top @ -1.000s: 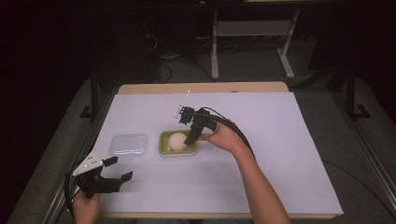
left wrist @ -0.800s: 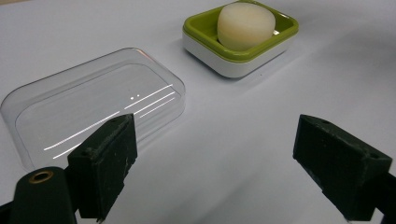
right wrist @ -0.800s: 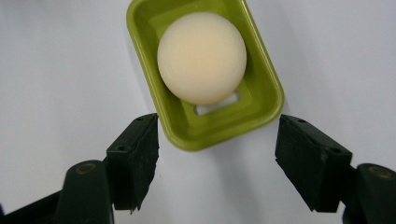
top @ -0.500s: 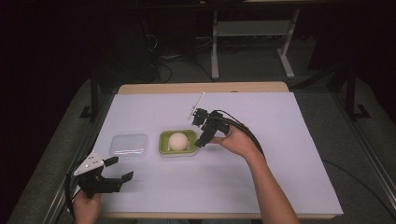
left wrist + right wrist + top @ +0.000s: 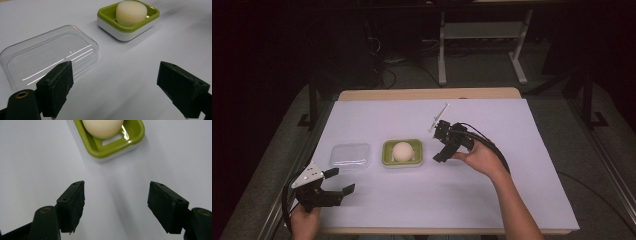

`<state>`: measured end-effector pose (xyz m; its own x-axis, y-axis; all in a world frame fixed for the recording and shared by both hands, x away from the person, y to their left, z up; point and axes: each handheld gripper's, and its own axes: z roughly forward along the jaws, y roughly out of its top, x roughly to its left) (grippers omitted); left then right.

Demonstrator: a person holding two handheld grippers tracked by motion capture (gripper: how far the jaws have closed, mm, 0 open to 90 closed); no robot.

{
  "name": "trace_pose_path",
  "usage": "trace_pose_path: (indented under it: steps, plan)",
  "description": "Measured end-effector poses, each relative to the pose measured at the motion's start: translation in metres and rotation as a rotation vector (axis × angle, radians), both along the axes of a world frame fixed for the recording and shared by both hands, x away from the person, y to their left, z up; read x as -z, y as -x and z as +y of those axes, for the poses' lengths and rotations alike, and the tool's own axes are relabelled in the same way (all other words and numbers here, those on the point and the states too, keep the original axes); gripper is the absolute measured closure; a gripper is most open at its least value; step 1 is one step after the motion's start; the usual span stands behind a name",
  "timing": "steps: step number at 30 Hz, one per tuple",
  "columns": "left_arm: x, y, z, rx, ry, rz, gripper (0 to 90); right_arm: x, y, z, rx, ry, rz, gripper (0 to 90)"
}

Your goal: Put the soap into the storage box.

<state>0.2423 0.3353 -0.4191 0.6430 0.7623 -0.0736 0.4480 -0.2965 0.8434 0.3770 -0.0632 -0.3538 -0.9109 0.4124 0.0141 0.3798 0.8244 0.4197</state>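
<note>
White table cover: right gripper (image 5: 443,150) has drawn back from the soap (image 5: 403,151) in its green dish (image 5: 387,156) — jaws apart, empty — soap delivered; left gripper (image 5: 337,182) waits open.

Glossy clear plastic lid (image 5: 50,56)

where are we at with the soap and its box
Done: the pale soap sits in the green dish, and the right gripper is beside the dish with open, empty jaws. In hand: nothing; the left gripper is open near the table's front edge. Left, probably: the clear lid lies on the table beside the dish, not yet on it.
</note>
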Motion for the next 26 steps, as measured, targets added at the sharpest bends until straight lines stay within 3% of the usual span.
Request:
trace_pose_path:
  steps: [10, 16, 21, 23, 25, 26]
  plan:
    - [0.0, 0.0, -0.002, 0.002, -0.005, 0.008, 12.9, 0.01, 0.022, -0.038, 0.05, -0.02, -0.003, 29.1]
    - [0.001, 0.0, -0.002, 0.002, -0.003, 0.009, 12.9, 0.023, 0.043, -0.065, 0.095, -0.026, -0.008, 28.7]
    - [0.002, 0.0, -0.003, 0.014, -0.025, 0.009, 12.8, 0.037, 0.063, -0.086, 0.144, -0.057, -0.01, 26.5]
    - [0.002, 0.001, -0.003, 0.02, -0.037, 0.003, 12.8, 0.041, 0.07, -0.093, 0.157, -0.065, -0.026, 25.7]
    - [0.002, 0.001, -0.003, 0.018, -0.033, 0.002, 12.8, 0.047, 0.089, -0.104, 0.203, -0.101, -0.053, 24.3]
    - [0.003, 0.001, -0.003, 0.017, -0.035, 0.002, 12.8, 0.047, 0.089, -0.104, 0.203, -0.101, -0.053, 24.3]
